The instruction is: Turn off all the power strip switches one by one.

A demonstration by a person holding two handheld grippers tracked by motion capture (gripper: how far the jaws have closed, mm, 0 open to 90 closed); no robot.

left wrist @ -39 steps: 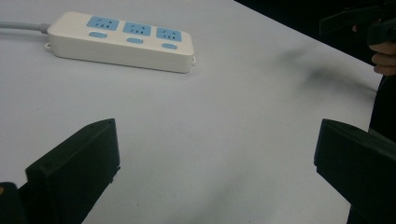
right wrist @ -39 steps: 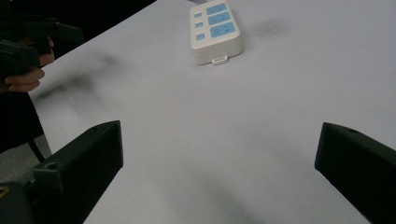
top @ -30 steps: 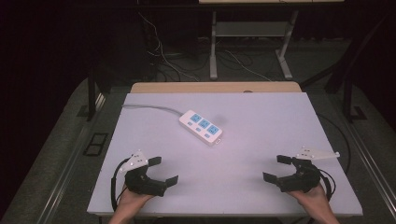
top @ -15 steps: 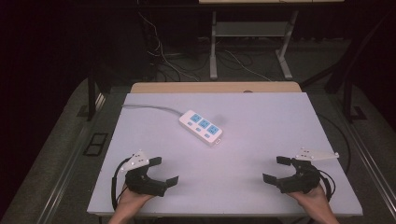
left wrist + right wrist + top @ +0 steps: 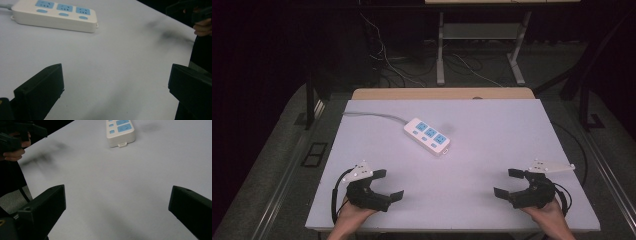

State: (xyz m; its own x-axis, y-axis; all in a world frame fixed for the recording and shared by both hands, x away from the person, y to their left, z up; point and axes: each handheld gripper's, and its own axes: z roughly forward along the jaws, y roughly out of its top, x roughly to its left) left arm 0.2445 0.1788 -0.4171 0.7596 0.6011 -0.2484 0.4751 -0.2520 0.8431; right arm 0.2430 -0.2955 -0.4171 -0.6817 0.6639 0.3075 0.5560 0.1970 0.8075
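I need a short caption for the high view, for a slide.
Two hand-held tools, left and right, rest open near the table's front edge, a white power strip lying between and beyond them.

Power strip (image 5: 120, 131) cut off by right gripper view's top edge.

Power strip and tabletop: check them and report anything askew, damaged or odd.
Nothing looks damaged or spilled. The power strip lies flat but diagonal to the table edges, its grey cord trailing toward the far left corner. No plug sits in its blue sockets. The left gripper and right gripper are open, apart from it.
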